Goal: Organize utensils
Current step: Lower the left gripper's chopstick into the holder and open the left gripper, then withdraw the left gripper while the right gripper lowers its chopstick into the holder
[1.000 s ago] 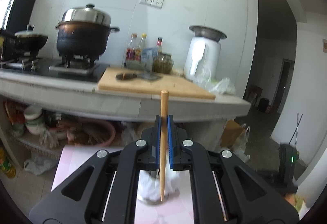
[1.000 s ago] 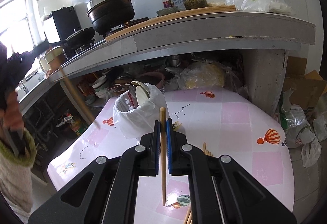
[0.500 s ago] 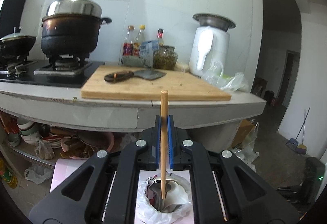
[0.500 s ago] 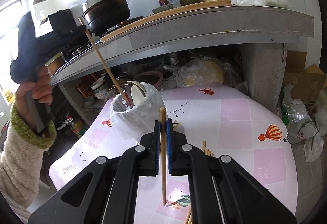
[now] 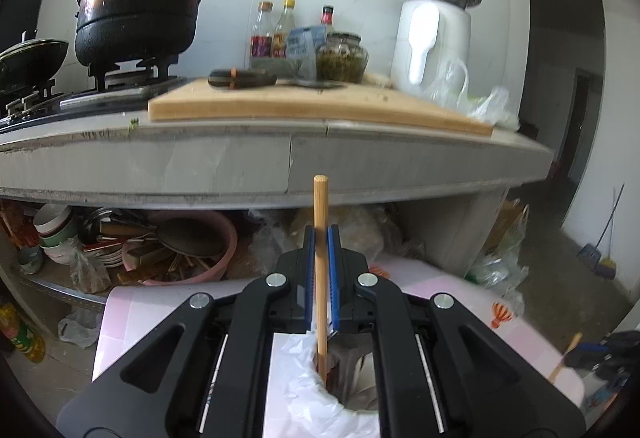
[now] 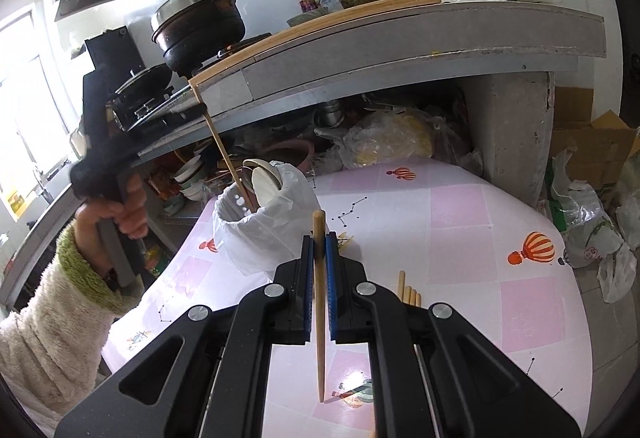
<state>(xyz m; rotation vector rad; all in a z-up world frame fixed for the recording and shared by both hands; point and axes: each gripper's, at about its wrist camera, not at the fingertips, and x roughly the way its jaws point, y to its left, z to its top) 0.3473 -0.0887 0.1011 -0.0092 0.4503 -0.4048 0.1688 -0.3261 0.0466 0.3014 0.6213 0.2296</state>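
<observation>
Right now you are holding the left hand-held gripper [image 5: 321, 234] clamped narrowly on one wooden chopstick [image 5: 320, 262], which is standing nearly upright between the blue pads. Its lower tip is dipping into the mouth of the bag-lined utensil holder [image 6: 260, 234], just beside the pale spoons [image 6: 266, 184] leaning at the holder's 12 o'clock rim. From the right wrist view, your left hand [image 6: 120, 214], in a fuzzy cream sleeve [image 6: 52, 322], is sitting at 9 o'clock of the holder.

You are keeping the right hand-held gripper [image 6: 319, 246] pinched shut on a second chopstick [image 6: 319, 310], its thin end pointing down above the pink patterned worktop [image 6: 460, 222]. A few loose chopsticks [image 6: 408, 292] are lying on the worktop at 3 o'clock of that gripper, close to its right finger. The holder is standing at 11 o'clock of the right gripper, near but apart.
</observation>
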